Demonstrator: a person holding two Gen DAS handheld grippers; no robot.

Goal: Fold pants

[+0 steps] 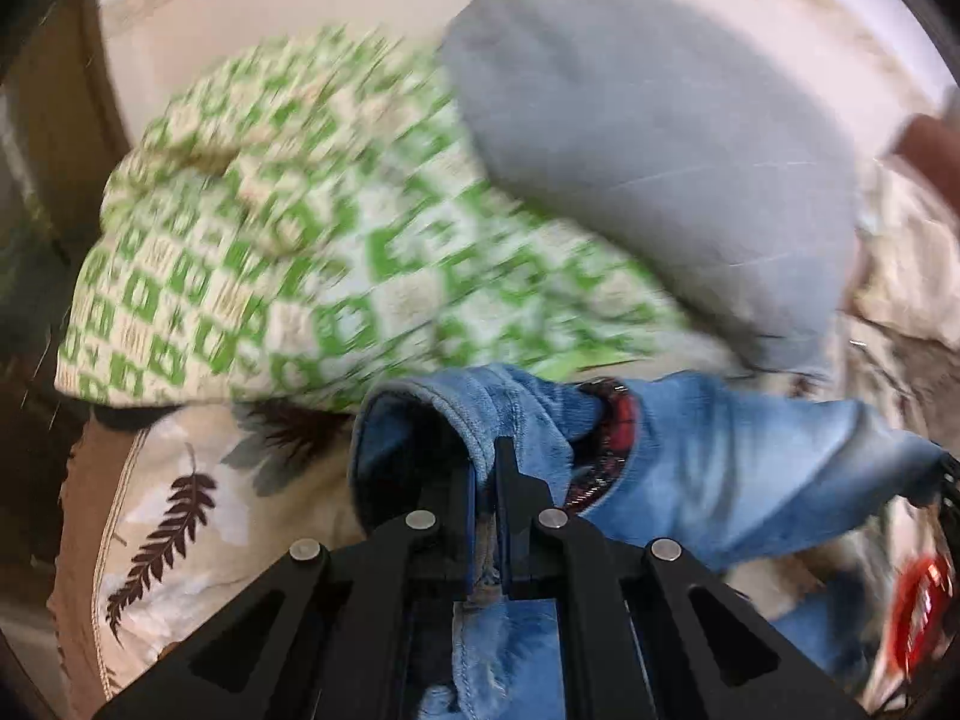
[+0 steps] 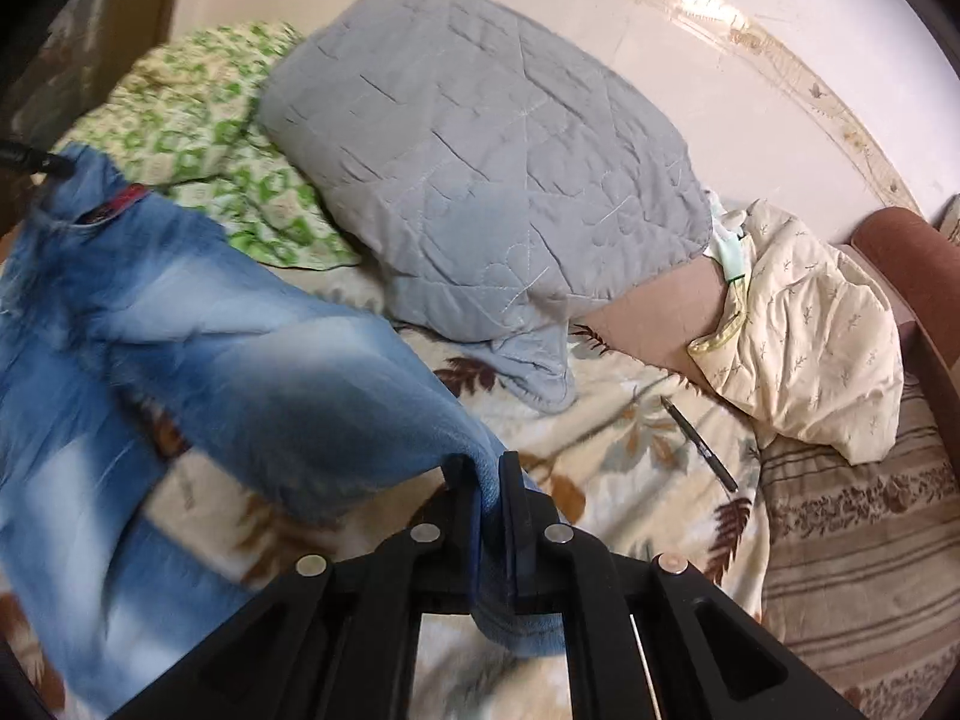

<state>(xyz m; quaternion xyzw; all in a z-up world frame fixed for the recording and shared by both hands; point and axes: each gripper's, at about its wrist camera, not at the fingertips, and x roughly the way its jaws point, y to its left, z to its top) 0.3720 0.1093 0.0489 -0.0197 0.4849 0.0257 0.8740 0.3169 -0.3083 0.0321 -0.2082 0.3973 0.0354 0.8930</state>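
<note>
The pants are faded blue jeans [image 1: 720, 468] with a red-and-black lining at the waistband. They hang stretched between both grippers above a leaf-print bedspread [image 2: 630, 438]. My left gripper [image 1: 487, 462] is shut on a bunched fold of the denim near the waistband. My right gripper [image 2: 485, 474] is shut on another edge of the jeans [image 2: 240, 372], whose cloth slopes away to the left toward the other gripper's tip [image 2: 36, 162]. In the left wrist view the other gripper's black frame [image 1: 948, 480] shows at the right edge.
A grey quilted blanket [image 2: 480, 168] and a green-and-white patterned cloth [image 1: 270, 240] lie behind the jeans. A cream quilt [image 2: 810, 330] is heaped at the right, with a black pen [image 2: 699, 444] on the bedspread beside it. A brown striped mattress [image 2: 858, 540] and a wall lie beyond.
</note>
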